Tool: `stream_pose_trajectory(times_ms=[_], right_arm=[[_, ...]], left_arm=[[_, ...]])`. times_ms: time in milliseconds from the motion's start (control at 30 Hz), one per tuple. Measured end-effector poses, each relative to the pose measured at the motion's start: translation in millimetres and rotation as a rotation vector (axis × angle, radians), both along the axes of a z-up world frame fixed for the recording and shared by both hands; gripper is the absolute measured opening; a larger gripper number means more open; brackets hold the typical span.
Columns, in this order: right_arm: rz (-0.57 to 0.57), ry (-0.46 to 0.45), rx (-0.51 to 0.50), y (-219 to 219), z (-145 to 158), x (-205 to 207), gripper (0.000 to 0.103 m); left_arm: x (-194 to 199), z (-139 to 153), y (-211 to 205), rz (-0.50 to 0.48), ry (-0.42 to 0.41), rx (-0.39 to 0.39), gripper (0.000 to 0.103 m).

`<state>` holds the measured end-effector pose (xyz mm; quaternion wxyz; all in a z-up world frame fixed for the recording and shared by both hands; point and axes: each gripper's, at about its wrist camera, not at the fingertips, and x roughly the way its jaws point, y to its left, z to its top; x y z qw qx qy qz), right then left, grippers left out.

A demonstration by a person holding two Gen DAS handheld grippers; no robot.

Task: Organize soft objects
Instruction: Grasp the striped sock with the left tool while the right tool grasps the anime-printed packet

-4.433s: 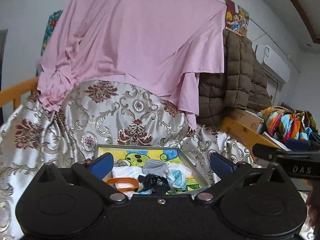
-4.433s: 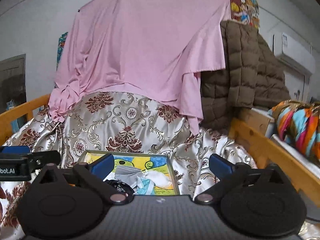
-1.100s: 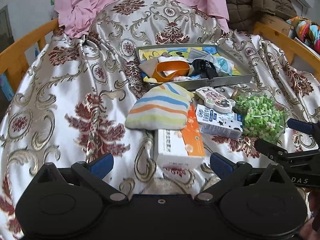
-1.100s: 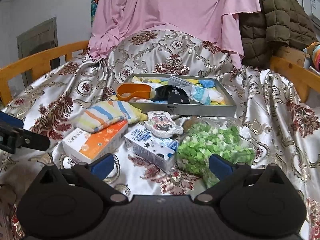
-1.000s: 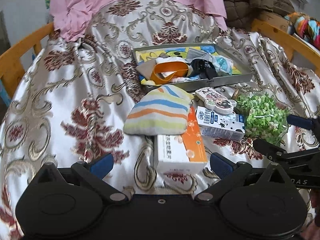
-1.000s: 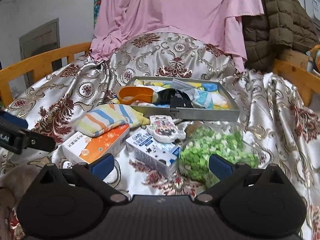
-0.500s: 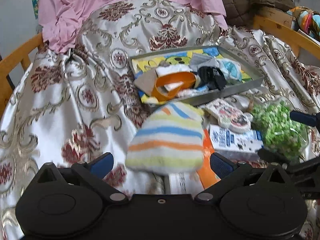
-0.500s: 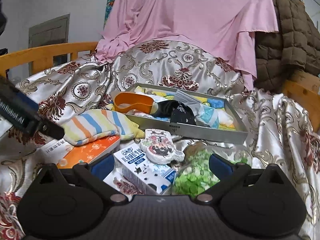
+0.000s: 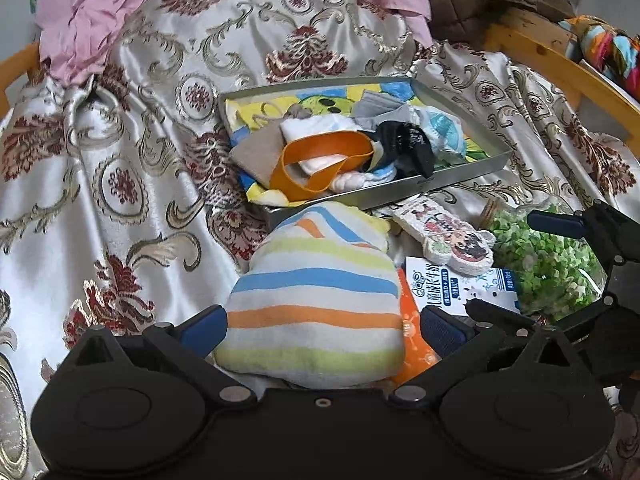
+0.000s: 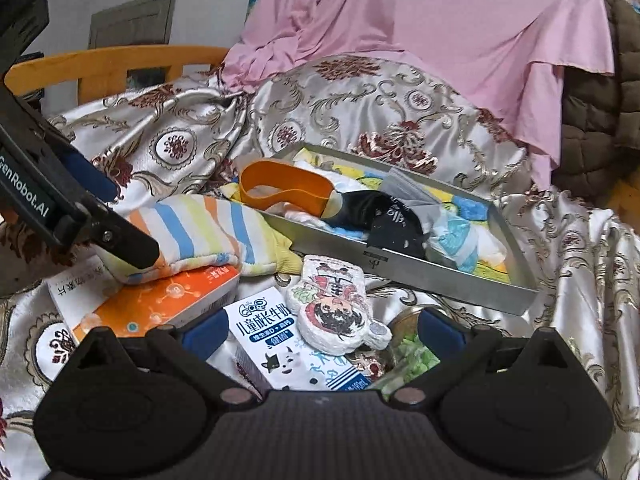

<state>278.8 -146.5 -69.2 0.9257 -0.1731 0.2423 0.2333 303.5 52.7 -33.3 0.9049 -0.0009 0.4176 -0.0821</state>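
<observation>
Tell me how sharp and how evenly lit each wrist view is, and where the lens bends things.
Left wrist view: soft indoor light, no hard shadows; sheen on the satin bedspread; striped towel sharp between the open jaws; fisheye curves the wooden rail. Right wrist view: similar flat light; milk carton print readable; the metal tray bows; corners vignette dark.

striped pouch [image 9: 320,296] in white, yellow, blue, orange bands, silver satin bedspread [image 9: 120,168] with maroon-gold floral scrolls, pink sheet [image 10: 420,32], orange loop [image 9: 316,164], grey tray [image 10: 404,268], green, possibly leafy, bag [image 9: 548,264]
</observation>
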Motion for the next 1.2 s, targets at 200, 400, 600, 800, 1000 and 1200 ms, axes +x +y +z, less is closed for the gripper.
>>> stream_pose_trajectory(times_ms=[200, 400, 600, 800, 1000, 1200], right_arm=[[-0.003, 0.015, -0.014, 5.4, -5.1, 7.8, 0.103], [0.000, 0.035, -0.024, 8.8, -8.4, 17.9, 0.103], [0.006, 0.049, -0.036, 14.8, -11.3, 29.2, 0.103], [0.007, 0.057, -0.054, 21.6, -16.4, 41.5, 0.103], [-0.010, 0.057, -0.065, 23.9, -17.8, 54.1, 0.102], [-0.021, 0.076, -0.045, 19.7, -15.4, 61.4, 0.098]], left_arm=[[8.0, -5.6, 7.9, 0.022, 0.042, -0.063, 0.102], [12.3, -9.9, 8.4, 0.016, 0.054, -0.082, 0.102], [20.8, -14.6, 14.6, 0.036, 0.067, -0.130, 0.100], [28.6, -19.1, 16.7, 0.040, 0.063, -0.164, 0.097], [33.5, -23.6, 21.2, 0.052, 0.056, -0.177, 0.087], [33.2, -20.6, 29.8, 0.102, 0.038, -0.226, 0.070]])
